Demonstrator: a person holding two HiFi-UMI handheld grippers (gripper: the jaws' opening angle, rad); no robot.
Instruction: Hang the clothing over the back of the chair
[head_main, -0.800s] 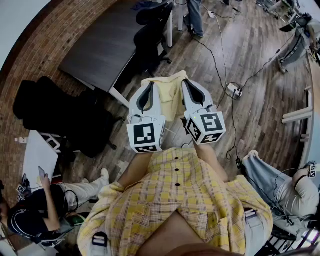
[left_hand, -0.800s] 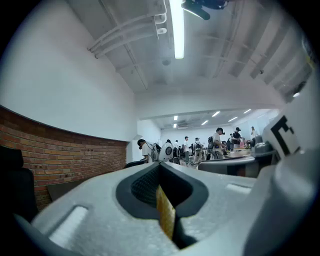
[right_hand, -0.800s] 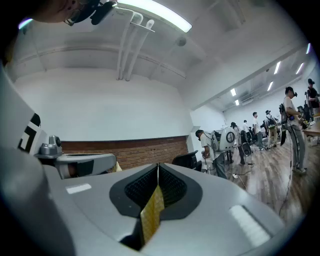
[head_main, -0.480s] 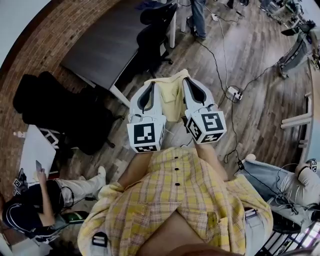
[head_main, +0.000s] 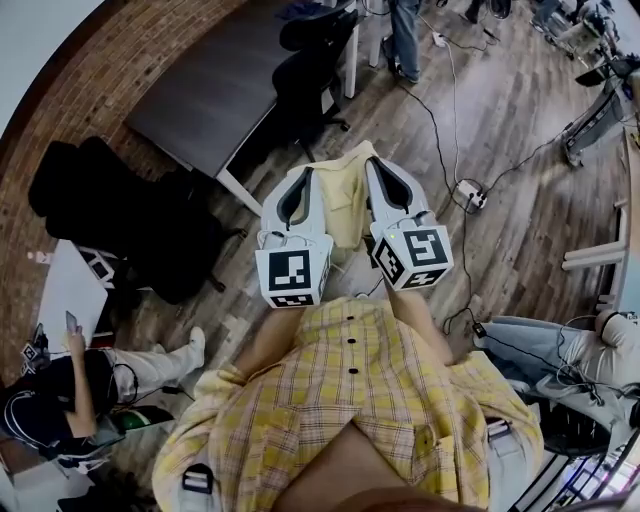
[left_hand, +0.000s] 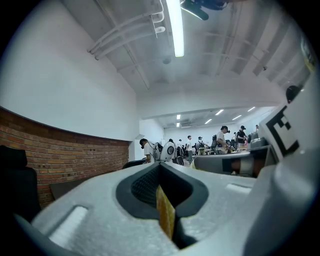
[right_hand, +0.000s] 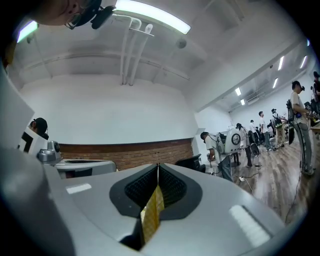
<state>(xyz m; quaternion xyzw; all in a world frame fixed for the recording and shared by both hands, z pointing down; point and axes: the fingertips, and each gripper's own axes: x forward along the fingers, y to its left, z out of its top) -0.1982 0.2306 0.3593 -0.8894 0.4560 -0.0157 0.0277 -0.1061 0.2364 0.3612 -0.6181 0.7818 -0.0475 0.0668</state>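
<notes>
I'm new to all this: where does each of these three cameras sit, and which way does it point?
Head view: on the person's head, looking steeply down at the floor; shows their plaid shirt, plus the left gripper and right gripper holding the yellow clothing.
Left gripper view: on the left gripper, looking along its jaws, tilted up toward the ceiling; jaws shut on the clothing.
Right gripper view: the same, on the right gripper.
Both gripper views share the brick wall.
</notes>
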